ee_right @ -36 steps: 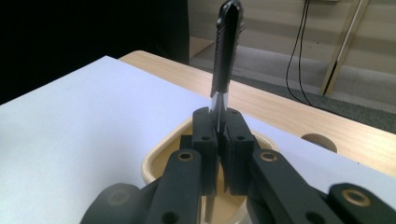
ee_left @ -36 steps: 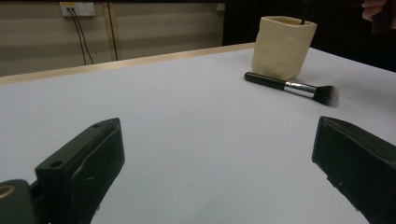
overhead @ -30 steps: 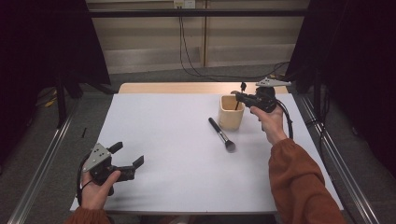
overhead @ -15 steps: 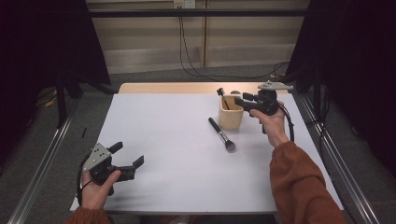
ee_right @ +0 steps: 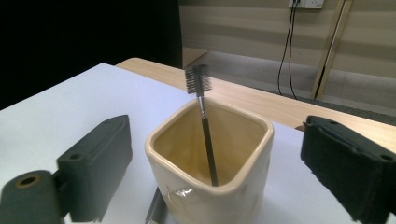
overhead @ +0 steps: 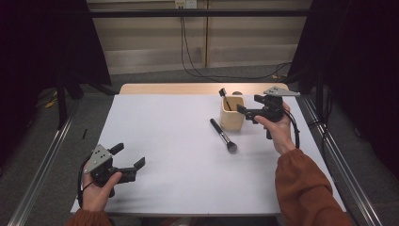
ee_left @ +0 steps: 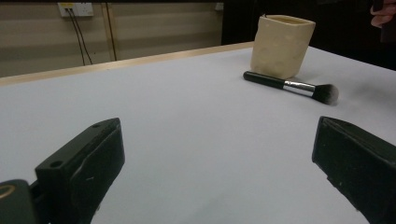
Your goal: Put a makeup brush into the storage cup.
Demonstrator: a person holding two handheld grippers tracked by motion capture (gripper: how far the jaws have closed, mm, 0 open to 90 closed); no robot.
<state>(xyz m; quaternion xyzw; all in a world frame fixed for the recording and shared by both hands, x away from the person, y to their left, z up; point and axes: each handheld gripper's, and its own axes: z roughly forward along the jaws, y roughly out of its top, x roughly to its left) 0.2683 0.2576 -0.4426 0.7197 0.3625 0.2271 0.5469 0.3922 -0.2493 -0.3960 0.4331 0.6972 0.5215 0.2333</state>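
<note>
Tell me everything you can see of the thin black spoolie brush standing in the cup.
The thin black spoolie brush has a slim dark wand topped by a short bristled head. It stands in the cream square ceramic cup, leaning slightly, lower end down inside, bristles above the rim. Nothing grips it: the right gripper, jaws just opened, is wide on either side of the cup.

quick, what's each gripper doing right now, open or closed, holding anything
Left gripper: open, holding nothing.
Right gripper: jaws just opened, empty, beside the cup with the thin brush standing inside.
</note>
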